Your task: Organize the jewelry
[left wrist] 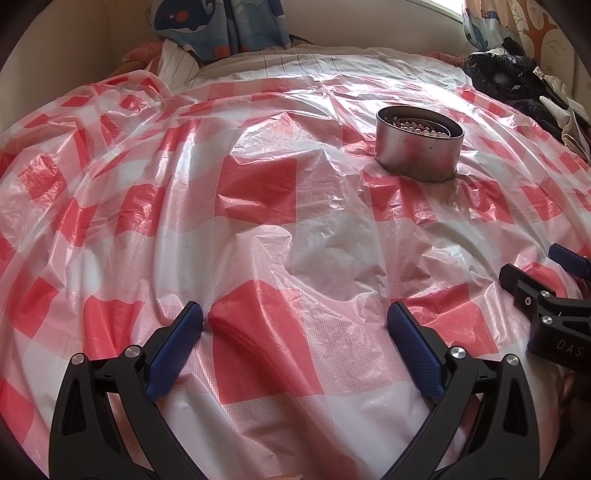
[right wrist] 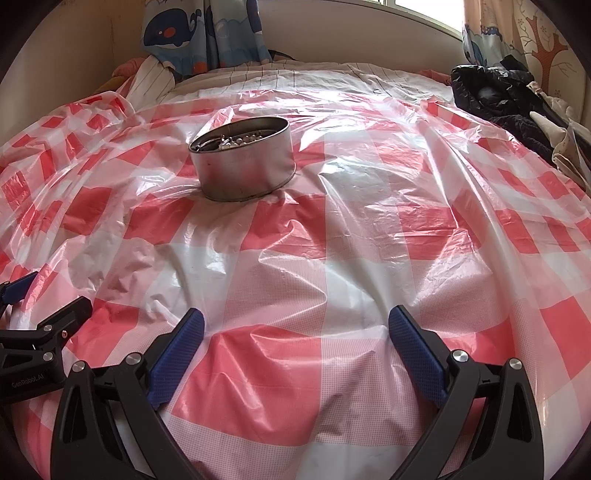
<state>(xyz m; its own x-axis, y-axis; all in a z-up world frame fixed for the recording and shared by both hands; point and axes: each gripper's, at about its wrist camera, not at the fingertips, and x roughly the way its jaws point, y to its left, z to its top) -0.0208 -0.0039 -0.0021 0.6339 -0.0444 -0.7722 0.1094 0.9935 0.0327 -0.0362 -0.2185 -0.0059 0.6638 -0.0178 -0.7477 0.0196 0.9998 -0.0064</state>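
A round metal tin (left wrist: 419,147) stands on the red-and-white checked plastic sheet (left wrist: 258,184) over the bed. Pearly beaded jewelry (left wrist: 421,127) lies inside it. In the right wrist view the tin (right wrist: 245,166) is far left, with the jewelry (right wrist: 240,142) in it. My left gripper (left wrist: 295,325) is open and empty, low over the sheet, well short of the tin. My right gripper (right wrist: 295,328) is open and empty too, beside the left one. The right gripper shows at the left wrist view's right edge (left wrist: 539,273); the left gripper shows at the right wrist view's left edge (right wrist: 37,295).
A pile of dark clothes (right wrist: 495,96) lies at the bed's far right. Whale-print curtains (right wrist: 184,33) hang at the back, over a striped pillow (right wrist: 147,81). A wall runs along the left side.
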